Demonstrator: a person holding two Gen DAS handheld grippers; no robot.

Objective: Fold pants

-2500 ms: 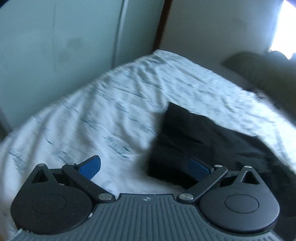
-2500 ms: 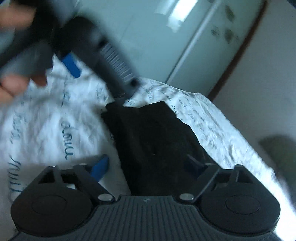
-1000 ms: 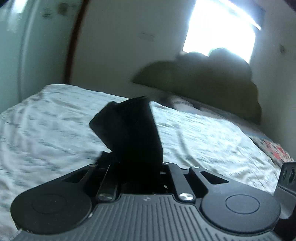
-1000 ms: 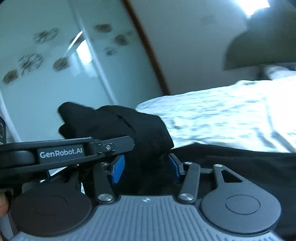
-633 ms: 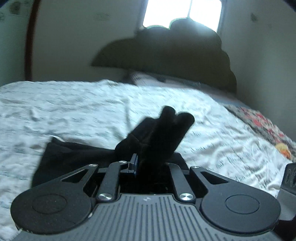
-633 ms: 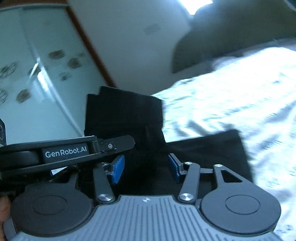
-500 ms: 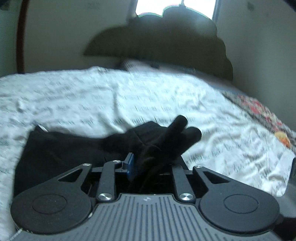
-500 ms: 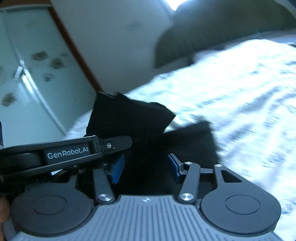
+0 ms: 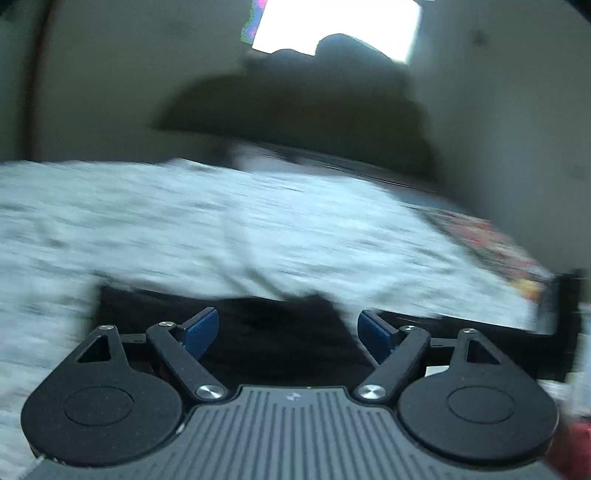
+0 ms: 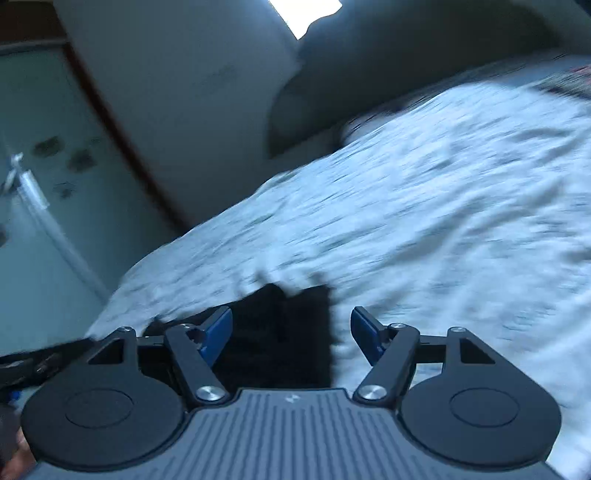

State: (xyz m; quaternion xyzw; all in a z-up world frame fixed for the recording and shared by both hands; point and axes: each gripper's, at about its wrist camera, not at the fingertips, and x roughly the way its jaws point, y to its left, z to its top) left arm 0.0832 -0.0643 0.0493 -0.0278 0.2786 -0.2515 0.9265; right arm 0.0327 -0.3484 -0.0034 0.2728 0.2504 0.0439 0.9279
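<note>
The black pants (image 9: pixel 273 332) lie folded and flat on the white patterned bed sheet (image 9: pixel 221 229), just beyond my left gripper (image 9: pixel 288 328), which is open and empty with blue pads spread wide. In the right wrist view the pants (image 10: pixel 284 332) lie between and beyond the blue pads of my right gripper (image 10: pixel 291 328), also open and empty. Both views are motion-blurred.
A dark headboard (image 9: pixel 314 99) stands at the far end of the bed under a bright window (image 9: pixel 332 26). A red patterned cloth (image 9: pixel 491 240) lies at the bed's right side. A mirrored wardrobe door (image 10: pixel 40 192) stands left of the bed.
Both grippers have opened and let go of the pants, which dropped flat onto the sheet. Both grippers have pulled back from the cloth.
</note>
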